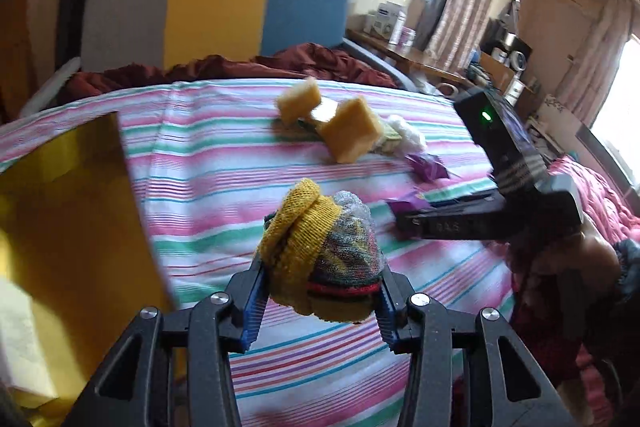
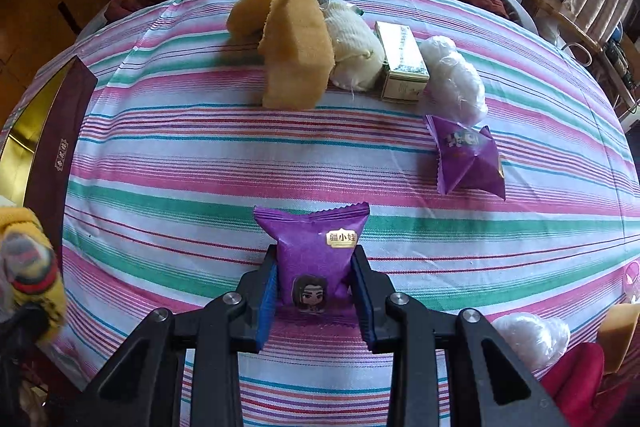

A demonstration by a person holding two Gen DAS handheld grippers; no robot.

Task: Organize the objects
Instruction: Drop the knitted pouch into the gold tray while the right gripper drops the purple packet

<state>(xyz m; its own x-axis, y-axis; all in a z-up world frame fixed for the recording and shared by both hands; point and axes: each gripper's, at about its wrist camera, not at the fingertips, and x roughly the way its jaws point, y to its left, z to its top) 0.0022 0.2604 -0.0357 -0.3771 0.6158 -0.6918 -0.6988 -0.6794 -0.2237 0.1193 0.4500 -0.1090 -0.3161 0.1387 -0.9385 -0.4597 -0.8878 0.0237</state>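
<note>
My left gripper is shut on a rolled sock bundle, yellow knit over a multicoloured part wrapped in clear film, held above the striped bedsheet. The same bundle shows at the left edge of the right wrist view. My right gripper is shut on a purple snack packet with a cartoon face, just over the sheet. In the left wrist view that gripper comes in from the right. A second purple packet lies farther right on the bed.
A row at the far side of the bed holds two yellow sponges, a cream cloth roll, a small box and a white plastic wad. A gold-lined box stands open at the left. A headboard and cluttered desk are behind.
</note>
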